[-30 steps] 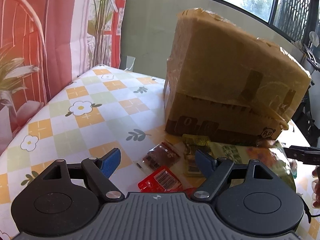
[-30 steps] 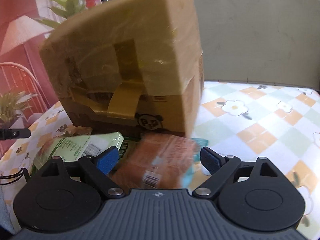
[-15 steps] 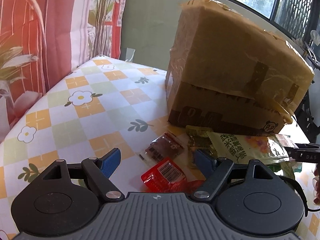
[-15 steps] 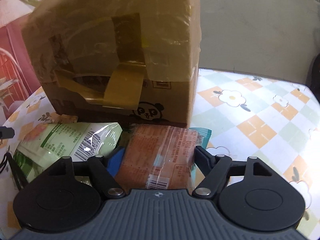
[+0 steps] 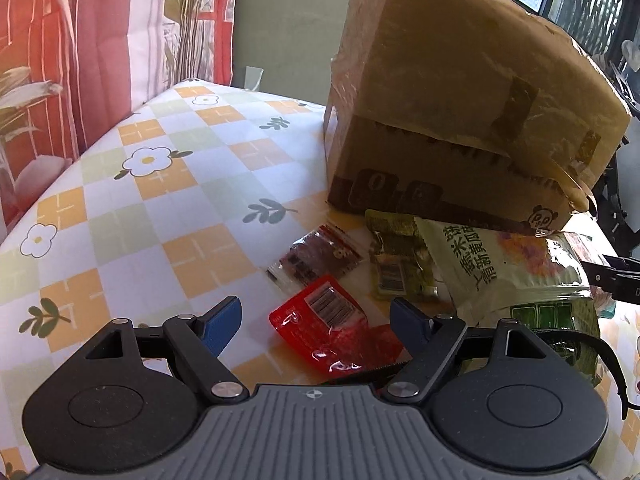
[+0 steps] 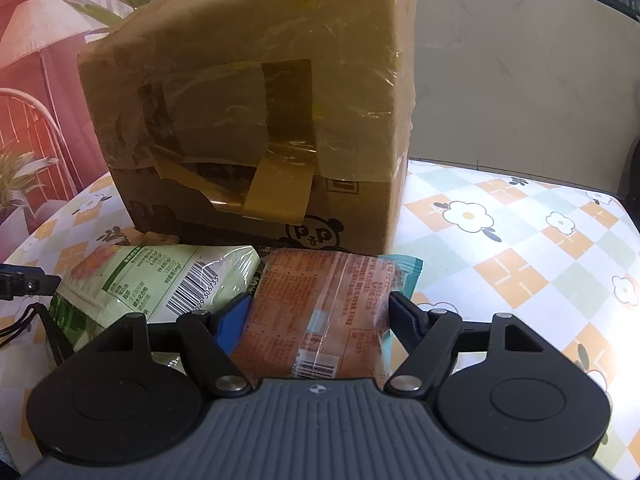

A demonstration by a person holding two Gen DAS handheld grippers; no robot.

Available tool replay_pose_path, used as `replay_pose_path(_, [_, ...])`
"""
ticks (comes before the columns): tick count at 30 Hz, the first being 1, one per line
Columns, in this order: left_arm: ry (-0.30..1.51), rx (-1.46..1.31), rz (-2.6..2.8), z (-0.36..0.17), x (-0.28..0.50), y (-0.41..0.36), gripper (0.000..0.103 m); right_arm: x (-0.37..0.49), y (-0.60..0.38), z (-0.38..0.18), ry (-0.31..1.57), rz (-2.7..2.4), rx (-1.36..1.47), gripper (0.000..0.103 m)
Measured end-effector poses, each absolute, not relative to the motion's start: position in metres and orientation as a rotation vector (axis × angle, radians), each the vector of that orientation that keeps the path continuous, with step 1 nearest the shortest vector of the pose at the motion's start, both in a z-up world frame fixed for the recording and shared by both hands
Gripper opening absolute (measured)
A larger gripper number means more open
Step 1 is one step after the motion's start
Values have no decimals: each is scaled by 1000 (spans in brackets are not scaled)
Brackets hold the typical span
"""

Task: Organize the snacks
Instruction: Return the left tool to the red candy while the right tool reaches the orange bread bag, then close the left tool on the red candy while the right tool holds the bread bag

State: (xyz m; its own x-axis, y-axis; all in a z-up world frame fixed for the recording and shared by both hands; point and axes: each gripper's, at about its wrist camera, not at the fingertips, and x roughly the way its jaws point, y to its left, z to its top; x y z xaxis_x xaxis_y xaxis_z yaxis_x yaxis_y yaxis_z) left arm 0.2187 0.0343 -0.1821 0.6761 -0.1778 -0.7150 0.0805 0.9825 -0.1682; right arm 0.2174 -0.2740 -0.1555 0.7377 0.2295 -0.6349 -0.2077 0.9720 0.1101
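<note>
Orange-brown snack packet sits between the right gripper pads, which have just closed onto its sides. Cardboard box stands close at 12 o'clock; green bag touches at 10 o'clock. Bare tablecloth lies at 2 o'clock. Left gripper gapes over a red packet.

Both wrist cameras look down from close range over their fingers, from opposite sides; both show the taped cardboard box and green snack bag
</note>
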Motion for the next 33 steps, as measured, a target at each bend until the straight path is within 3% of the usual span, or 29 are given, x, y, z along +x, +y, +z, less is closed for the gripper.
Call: replay_pose_path(33, [923,-349,-156,-197,211,38,72,205,-281,-163,683,268,78,75])
